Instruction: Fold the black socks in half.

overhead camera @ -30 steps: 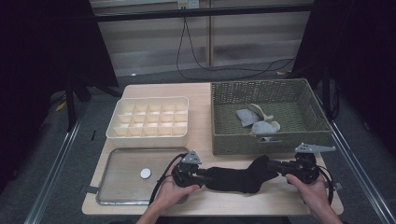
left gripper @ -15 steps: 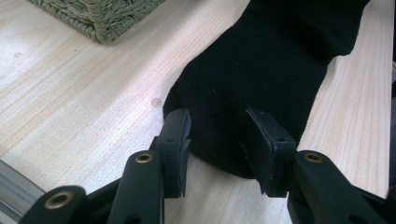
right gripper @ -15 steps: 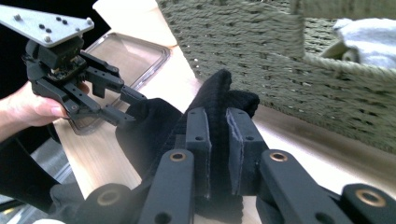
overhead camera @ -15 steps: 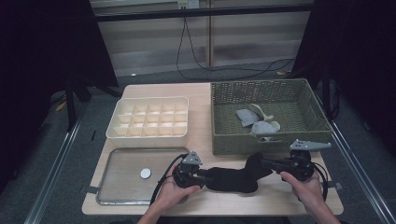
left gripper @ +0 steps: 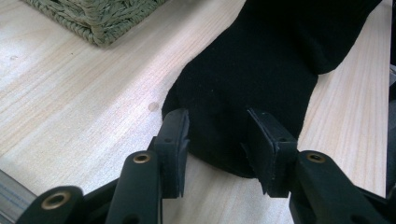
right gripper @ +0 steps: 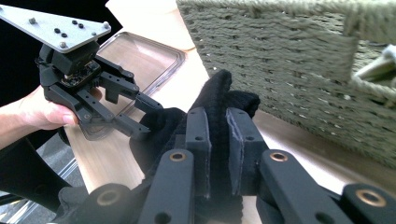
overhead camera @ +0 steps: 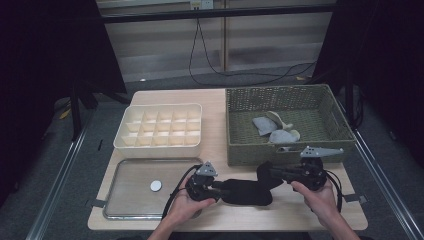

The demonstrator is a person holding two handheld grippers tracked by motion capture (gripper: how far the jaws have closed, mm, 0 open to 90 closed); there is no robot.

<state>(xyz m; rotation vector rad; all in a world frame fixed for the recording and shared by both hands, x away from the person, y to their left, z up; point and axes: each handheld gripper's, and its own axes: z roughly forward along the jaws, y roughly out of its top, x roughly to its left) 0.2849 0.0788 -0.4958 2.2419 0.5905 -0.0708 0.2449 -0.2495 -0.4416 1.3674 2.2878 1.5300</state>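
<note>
On the pale wooden table (overhead camera: 220,145), far left front: a shallow clear plastic tray with a metal-look rim (overhead camera: 131,175), holding one small white round disc (overhead camera: 156,185) near its middle. Behind the tray, just beside it: a cream plastic organiser box divided into many small square compartments (overhead camera: 161,126).

Next rightward, at the table's front edge: the left tongs (overhead camera: 216,188), black, held in the person's left hand (overhead camera: 184,206), topped by a grey three-cornered plate. Pointing toward the right along the table. In the left gripper view (left gripper: 217,147): jaws partly apart, one end of a black fabric sock (left gripper: 261,79) lying between the two pads. Whether the pads actually press on the cloth: cannot tell, though the fabric edge sits right against both.

In the middle, lying flat on the table between the two tongs: the black fabric sock (overhead camera: 247,191), stretched sideways, its right end raised off the wood.

Further right: the right tongs (overhead camera: 268,173), in the person's right hand (overhead camera: 316,196), also carrying a grey plate. In the right gripper view (right gripper: 217,140): jaws drawn close together, clamped on a bunched fold of the sock (right gripper: 217,100), lifted just in front of the basket wall.

Behind, at the right rear of the table: a large olive-green woven rectangular basket (overhead camera: 300,102), containing a few grey and beige socks (overhead camera: 274,129) lying loosely on its floor.
</note>
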